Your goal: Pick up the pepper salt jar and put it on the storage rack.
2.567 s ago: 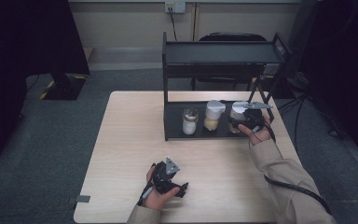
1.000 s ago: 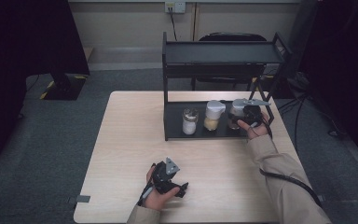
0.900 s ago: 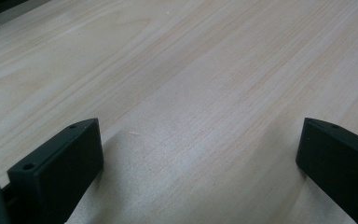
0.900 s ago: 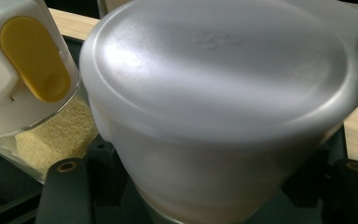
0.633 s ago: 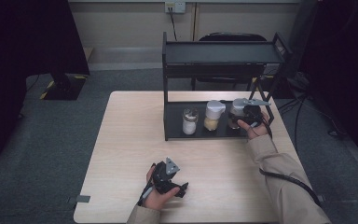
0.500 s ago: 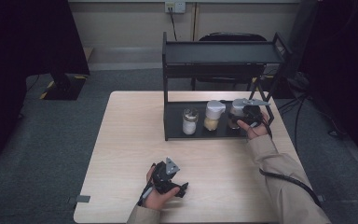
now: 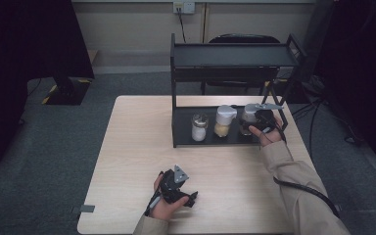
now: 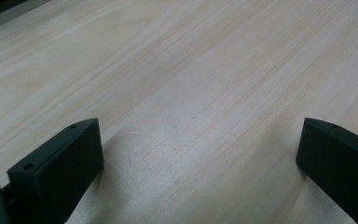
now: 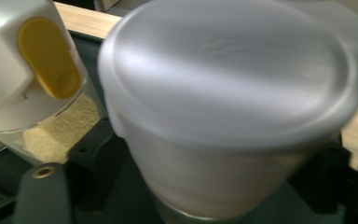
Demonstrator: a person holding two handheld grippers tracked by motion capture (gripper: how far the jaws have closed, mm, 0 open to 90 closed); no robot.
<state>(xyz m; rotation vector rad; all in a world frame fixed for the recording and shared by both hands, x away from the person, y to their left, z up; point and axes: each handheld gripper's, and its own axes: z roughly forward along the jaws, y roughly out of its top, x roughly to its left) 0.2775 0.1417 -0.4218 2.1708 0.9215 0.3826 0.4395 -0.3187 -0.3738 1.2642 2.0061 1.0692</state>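
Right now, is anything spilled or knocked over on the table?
No, nothing stands out. The three jars on the black rack stand upright: the small shaker, the middle jar and the grey-lidded jar between the right gripper's jaws.

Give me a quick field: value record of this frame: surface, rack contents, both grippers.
surface: light wood table
rack: black two-tier shelf, three containers on its lower tier
containers: small jar, yellow-filled jar, grey-lidded jar
left gripper: open, low over bare table
right gripper: jaws either side of the grey-lidded jar, closure unclear
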